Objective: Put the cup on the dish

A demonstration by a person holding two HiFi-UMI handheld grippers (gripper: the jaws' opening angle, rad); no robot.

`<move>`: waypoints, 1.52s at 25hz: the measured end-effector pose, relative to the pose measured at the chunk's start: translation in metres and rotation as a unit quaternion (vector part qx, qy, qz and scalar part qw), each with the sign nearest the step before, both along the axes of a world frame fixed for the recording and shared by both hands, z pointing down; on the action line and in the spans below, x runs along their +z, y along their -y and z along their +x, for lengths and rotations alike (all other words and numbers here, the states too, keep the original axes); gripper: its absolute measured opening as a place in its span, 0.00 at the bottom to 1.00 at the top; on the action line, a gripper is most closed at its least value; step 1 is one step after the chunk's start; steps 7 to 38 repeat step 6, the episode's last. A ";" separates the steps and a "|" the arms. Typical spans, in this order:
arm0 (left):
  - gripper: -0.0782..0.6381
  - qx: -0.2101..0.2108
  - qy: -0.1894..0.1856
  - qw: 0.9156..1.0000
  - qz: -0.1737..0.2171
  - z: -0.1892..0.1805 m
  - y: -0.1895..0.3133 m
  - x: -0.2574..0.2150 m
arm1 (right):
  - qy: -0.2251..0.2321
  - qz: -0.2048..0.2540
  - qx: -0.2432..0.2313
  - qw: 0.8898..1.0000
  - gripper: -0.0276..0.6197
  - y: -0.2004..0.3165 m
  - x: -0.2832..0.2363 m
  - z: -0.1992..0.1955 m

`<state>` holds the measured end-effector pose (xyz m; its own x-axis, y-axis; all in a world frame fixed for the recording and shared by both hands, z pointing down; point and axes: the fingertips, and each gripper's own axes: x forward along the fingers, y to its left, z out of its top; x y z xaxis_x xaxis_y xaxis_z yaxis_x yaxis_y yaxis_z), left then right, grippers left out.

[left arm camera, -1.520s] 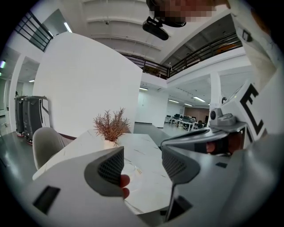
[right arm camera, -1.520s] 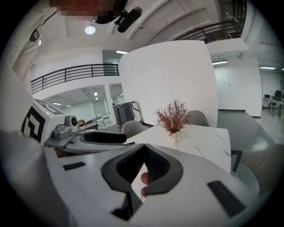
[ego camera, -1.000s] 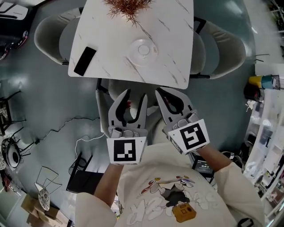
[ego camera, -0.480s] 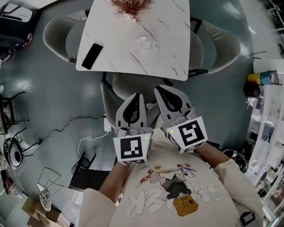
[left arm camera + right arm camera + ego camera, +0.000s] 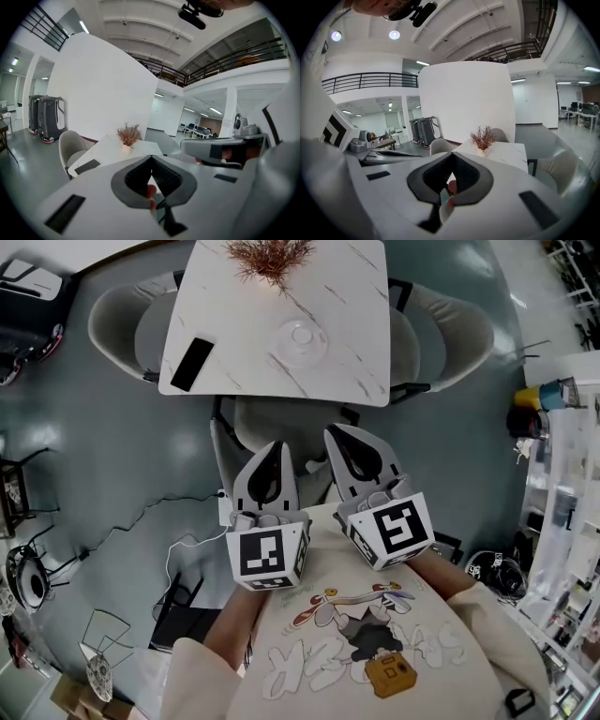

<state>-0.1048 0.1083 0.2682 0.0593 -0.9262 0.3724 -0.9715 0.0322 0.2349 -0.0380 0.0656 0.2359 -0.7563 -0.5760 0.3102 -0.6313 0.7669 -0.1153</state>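
Marble worktop (image 5: 356,352) lies well ahead. Clear glassware (image 5: 302,341) sits near its middle; cup, dish or both stacked, too small to tell. Left claw (image 5: 280,444) and right claw (image 5: 330,431) are both closed, empty, held near the chest, well apart from it. Likely either not begun or already done.

Left jaws: my white two-jaw left gripper (image 5: 280,447) — apart before, closed now.
Distance: white marble table (image 5: 352,352) — farther from me.

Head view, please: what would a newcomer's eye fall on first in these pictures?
Two white grippers with black-and-white marker cubes fill the centre, left gripper and right gripper both shut and empty. Beyond them stands a white marble table bearing a reddish dried plant, a clear dish and a black phone.
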 end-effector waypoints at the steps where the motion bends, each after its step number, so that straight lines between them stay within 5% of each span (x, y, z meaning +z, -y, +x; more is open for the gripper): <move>1: 0.12 0.002 0.001 1.000 0.001 -0.001 -0.001 -0.002 | 0.001 0.000 0.005 1.000 0.05 -0.002 -0.002 0.000; 6: 0.12 0.005 -0.001 1.000 0.010 0.000 -0.007 -0.010 | 0.011 -0.021 0.045 0.999 0.05 -0.008 -0.004 0.008; 38: 0.12 0.005 -0.001 1.000 0.010 0.000 -0.007 -0.010 | 0.011 -0.021 0.045 0.999 0.05 -0.008 -0.004 0.008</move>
